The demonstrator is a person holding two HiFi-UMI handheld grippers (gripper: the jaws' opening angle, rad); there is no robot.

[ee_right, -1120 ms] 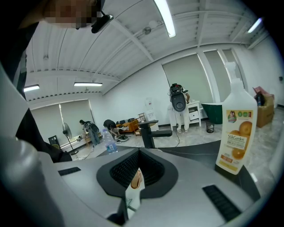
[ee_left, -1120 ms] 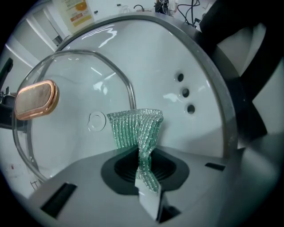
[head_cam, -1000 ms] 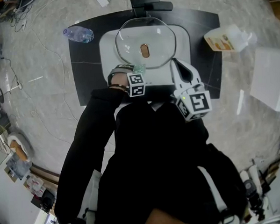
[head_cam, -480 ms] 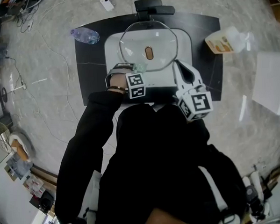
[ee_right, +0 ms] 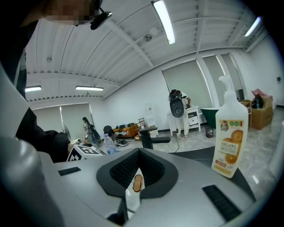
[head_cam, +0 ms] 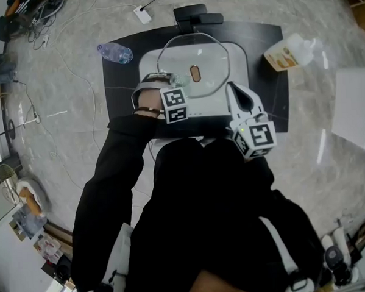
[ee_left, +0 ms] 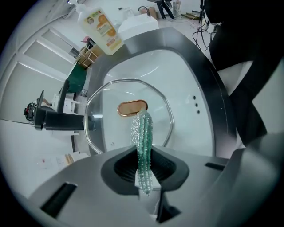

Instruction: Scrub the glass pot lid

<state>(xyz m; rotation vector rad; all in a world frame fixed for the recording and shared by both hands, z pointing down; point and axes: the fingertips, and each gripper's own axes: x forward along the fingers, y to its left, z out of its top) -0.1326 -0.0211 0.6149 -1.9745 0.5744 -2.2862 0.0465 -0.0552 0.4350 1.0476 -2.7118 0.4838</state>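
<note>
Your left gripper point(ee_left: 143, 170) is closed tight on a green glittery scrubbing cloth point(ee_left: 142, 133), and its free end seems to touch the glass pot lid point(ee_left: 111, 128) just beside the copper knob point(ee_left: 132, 107). Your right gripper point(ee_right: 135, 188) is pinched on the rim of the lid and holds it over the white sink point(ee_left: 186, 88). To scrub well, I think you should press the cloth flatter, make circles from the knob out to the rim, and grip firmly so the glass does not slip
</note>
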